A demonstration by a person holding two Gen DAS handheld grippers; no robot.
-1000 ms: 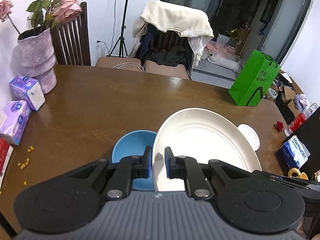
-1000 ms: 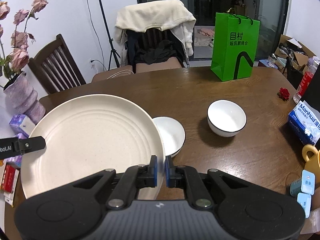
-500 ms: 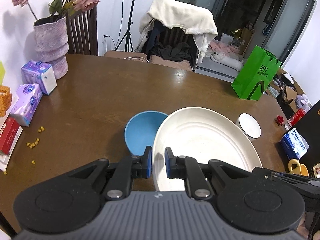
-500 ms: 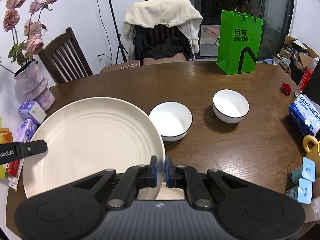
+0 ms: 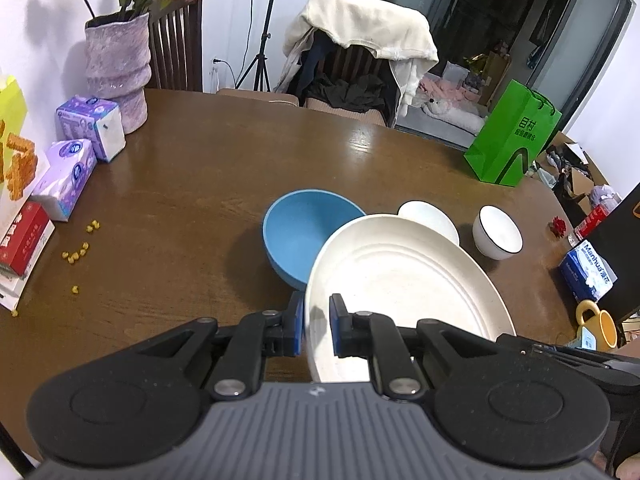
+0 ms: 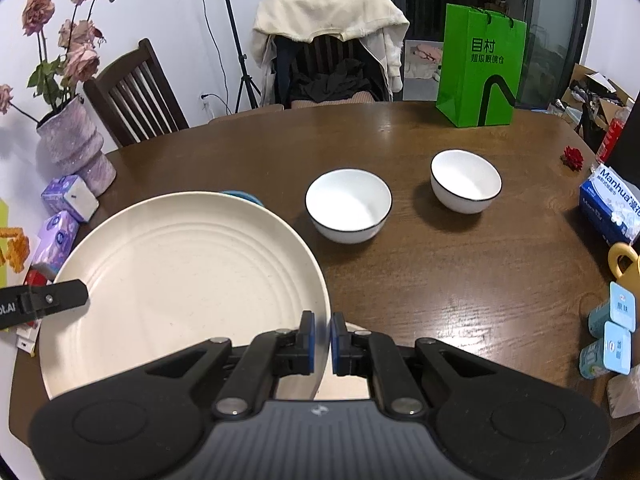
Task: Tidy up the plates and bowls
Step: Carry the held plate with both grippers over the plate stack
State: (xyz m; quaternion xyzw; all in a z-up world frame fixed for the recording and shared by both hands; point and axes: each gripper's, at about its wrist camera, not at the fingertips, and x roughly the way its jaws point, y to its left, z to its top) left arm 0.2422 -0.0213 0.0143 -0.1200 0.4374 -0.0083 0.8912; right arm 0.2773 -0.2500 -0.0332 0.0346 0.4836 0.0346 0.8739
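Note:
A large cream plate (image 5: pixel 400 296) (image 6: pixel 180 280) hangs above the brown table, held by opposite rims. My left gripper (image 5: pixel 316 330) is shut on its left rim, and one of its fingers (image 6: pixel 60 298) shows in the right wrist view. My right gripper (image 6: pixel 322 338) is shut on the right rim. Beyond the plate on the table stands a blue bowl (image 5: pixel 304 232), partly hidden by the plate's far edge. Two white bowls with dark rims (image 6: pixel 348 204) (image 6: pixel 466 186) stand further right, apart from each other.
A purple vase (image 5: pixel 118 68) and tissue packs (image 5: pixel 90 126) stand at the table's far left, with yellow crumbs (image 5: pixel 78 254) nearby. A green bag (image 6: pixel 480 68) stands at the back right. A blue tissue box (image 6: pixel 612 208), a yellow mug (image 6: pixel 624 260) and small boxes (image 6: pixel 610 332) line the right edge.
Both grippers have drawn back with the plate toward the near side. The blue bowl and the nearer white bowl, partly covered before, now show almost whole beyond the plate.

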